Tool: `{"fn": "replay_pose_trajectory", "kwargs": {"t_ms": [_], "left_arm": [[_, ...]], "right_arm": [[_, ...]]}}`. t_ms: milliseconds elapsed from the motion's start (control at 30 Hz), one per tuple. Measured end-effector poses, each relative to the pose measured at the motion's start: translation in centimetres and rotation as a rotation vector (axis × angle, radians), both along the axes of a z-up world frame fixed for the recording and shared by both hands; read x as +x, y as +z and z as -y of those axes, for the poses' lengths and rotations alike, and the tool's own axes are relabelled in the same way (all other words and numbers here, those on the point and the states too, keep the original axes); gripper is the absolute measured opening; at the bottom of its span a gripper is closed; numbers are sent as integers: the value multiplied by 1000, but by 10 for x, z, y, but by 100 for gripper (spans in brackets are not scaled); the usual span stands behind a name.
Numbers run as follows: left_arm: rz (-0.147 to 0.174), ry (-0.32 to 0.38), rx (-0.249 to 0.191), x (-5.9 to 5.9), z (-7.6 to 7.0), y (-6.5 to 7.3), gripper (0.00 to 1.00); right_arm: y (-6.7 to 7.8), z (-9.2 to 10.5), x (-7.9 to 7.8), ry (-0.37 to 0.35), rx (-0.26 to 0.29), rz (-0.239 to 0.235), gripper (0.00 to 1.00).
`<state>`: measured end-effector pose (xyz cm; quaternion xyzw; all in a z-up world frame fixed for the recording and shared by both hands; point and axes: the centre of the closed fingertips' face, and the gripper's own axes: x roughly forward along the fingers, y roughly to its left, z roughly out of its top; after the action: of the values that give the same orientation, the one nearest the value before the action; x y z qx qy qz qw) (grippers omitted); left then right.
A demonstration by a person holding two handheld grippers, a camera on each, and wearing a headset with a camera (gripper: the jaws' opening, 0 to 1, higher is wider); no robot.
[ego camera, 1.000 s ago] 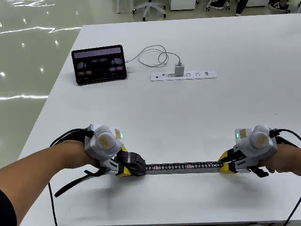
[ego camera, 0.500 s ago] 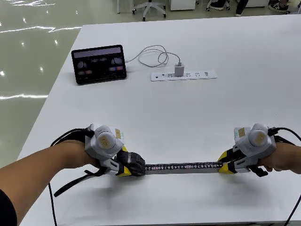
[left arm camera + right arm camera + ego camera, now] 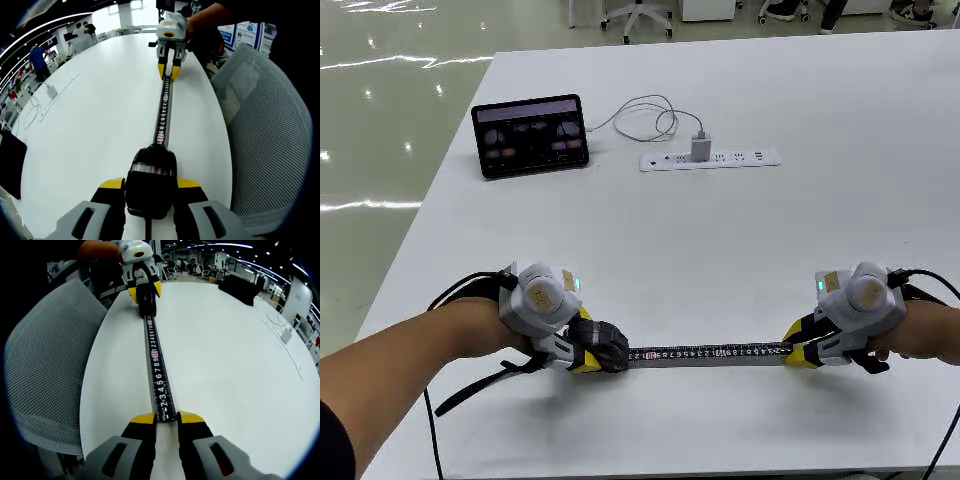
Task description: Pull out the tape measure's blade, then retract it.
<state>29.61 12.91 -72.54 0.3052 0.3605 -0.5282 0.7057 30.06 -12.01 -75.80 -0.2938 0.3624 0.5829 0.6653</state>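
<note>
Head view: my left gripper (image 3: 584, 351) clamps the black tape measure case (image 3: 606, 346) near the white table's (image 3: 720, 230) front edge. The blade (image 3: 710, 352) runs straight to my right gripper (image 3: 797, 351), which is closed on its tip.
Left gripper view: the yellow-tipped jaws press both sides of the case.
Right gripper view: the jaws pinch the blade's end, and its numerals recede toward the case.

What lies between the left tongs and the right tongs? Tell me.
The tape measure's blade, drawn out on the table, spans from the case in the left tongs to the right tongs gripping its tip; head view shows it.
</note>
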Motion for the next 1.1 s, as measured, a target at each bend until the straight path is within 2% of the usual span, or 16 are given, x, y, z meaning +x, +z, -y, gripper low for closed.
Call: {"fn": "replay_pose_trajectory", "kwargs": {"t_ms": [100, 167, 233, 433, 533, 567, 733, 867, 967, 1100], "left_arm": [[-3, -2, 11, -1, -2, 0, 33], [-20, 7, 51, 1, -7, -1, 33], [-5, 1, 52, 2, -7, 1, 37], [-17, 28, 57, 4, -12, 5, 41], [-4, 43, 62, 7, -15, 8, 47], [11, 56, 61, 11, -17, 9, 50], [25, 81, 50, 15, -20, 12, 63], [20, 101, 38, 14, -21, 13, 68], [11, 106, 27, 13, -21, 12, 70], [-2, 133, -2, 11, -19, 13, 78]], "right_arm": [[1, -1, -1, -4, -5, 1, 12], [1, -1, -1, 0, -14, 5, 12], [1, -1, -1, 4, -20, 9, 12], [2, -1, -1, 6, -33, 22, 15], [5, -1, 1, 3, -33, 27, 19], [5, 0, 1, -1, -35, 27, 20], [10, 0, 3, -19, -26, 29, 25], [11, 2, 2, -21, -31, 30, 29], [11, 3, 2, -23, -32, 26, 35], [14, 2, 2, -43, -21, 19, 40]]}}
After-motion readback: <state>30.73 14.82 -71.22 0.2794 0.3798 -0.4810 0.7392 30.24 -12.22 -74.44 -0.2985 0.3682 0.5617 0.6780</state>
